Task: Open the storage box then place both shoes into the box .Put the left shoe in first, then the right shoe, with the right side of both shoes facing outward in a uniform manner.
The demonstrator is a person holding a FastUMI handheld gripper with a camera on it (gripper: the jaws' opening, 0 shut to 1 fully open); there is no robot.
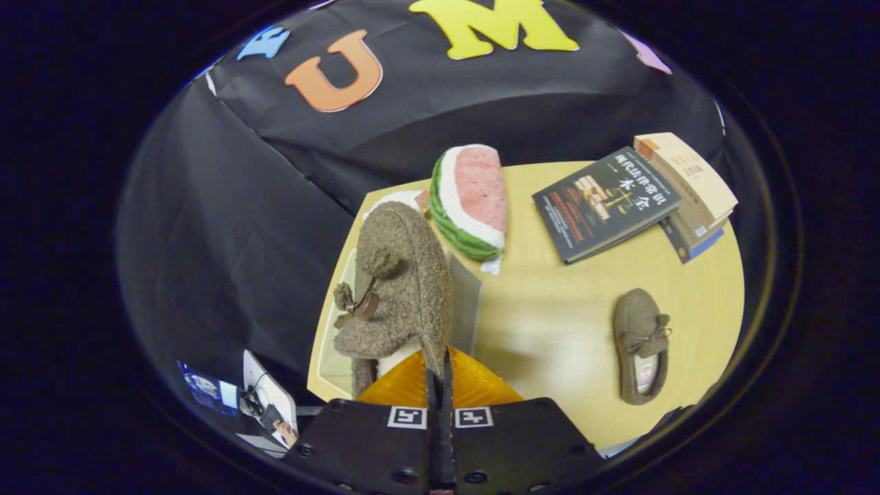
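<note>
Gripper (pixel 438 375) fingers are pinched tight on a brown shoe's (pixel 399 289) collar, and that shoe blocks the path straight ahead. Watermelon plush (pixel 471 199) sits just beyond it. Second shoe (pixel 641 344) lies well apart. Books (pixel 643 192) at the far corner. Bare table (pixel 550 309) between both shoes gives open passage.

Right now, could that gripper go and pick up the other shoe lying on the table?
Probably not yet. The gripper is shut on a fuzzy shoe held above the clear box. The other shoe lies in the open on the table, so nothing blocks it once the fingers are free.
</note>
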